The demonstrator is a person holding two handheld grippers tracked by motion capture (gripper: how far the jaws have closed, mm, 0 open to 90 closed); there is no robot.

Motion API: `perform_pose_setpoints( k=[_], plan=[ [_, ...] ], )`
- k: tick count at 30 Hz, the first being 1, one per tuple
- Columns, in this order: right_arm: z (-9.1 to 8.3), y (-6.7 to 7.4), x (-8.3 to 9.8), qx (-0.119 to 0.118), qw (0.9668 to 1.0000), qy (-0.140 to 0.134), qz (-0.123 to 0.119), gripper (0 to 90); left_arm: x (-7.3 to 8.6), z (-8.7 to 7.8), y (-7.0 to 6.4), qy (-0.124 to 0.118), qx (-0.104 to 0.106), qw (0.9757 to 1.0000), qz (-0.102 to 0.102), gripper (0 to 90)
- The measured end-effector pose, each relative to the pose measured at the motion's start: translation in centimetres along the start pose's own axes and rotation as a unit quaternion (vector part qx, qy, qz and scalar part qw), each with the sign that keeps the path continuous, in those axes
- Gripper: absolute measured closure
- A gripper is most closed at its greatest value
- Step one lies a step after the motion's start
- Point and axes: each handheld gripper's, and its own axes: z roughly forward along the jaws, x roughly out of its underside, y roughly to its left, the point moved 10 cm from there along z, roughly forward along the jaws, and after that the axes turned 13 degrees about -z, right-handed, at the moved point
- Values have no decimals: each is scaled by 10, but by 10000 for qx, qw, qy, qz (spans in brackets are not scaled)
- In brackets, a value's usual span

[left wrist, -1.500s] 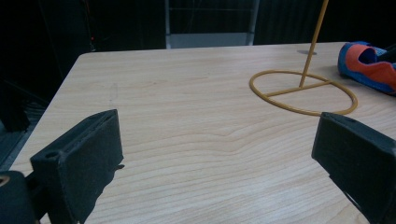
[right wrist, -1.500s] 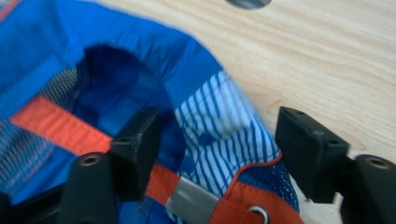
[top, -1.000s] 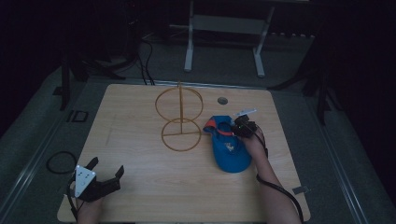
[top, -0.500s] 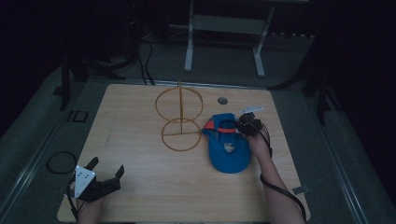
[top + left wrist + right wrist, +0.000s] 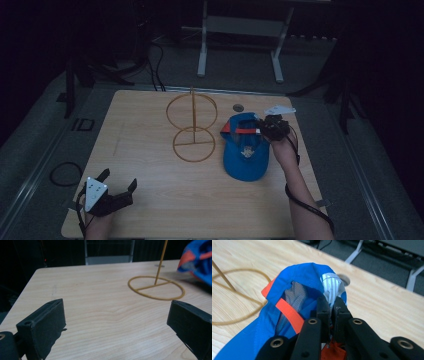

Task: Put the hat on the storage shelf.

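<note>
- Two grippers: right gripper (image 5: 263, 128) pinches the blue cap's (image 5: 246, 155) far rim, right of the wire stand (image 5: 192, 131).
- Soft, light fabric; it sags, so the rim suits.
- Left gripper (image 5: 118, 186) gapes empty, near-left.

Both grippers are black with blocky jaws; the left gripper (image 5: 116, 192) carries a grey three-cornered plate.
</note>
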Motion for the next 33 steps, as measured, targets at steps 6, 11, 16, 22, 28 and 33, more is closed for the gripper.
perform_pose_setpoints(
  k=[6, 11, 16, 22, 28, 33],
  plan=[
    [-24, -4, -21, 47, 9996, -294, 13, 861, 6, 2, -4, 242, -100, 9997, 7, 22],
    [-41, -8, -35, 96, 9988, -477, -40, 860, 2, 1, -13, 138, -4, 9999, 24, 22],
    [-57, -8, -45, 179, 9981, -585, -113, 861, -4, -2, -22, 146, 163, 9998, -42, 22],
    [-81, -7, -61, 216, 9962, -802, -244, 861, -12, -6, -43, 415, 338, 9986, -15, 22],
    [-104, -10, -74, 353, 9939, -991, -323, 861, -29, -9, -63, 543, 787, 9953, -143, 22],
    [-121, -13, -82, 440, 9923, -1111, -326, 861, -55, -10, -77, 457, 927, 9946, -73, 22]
  ],
)
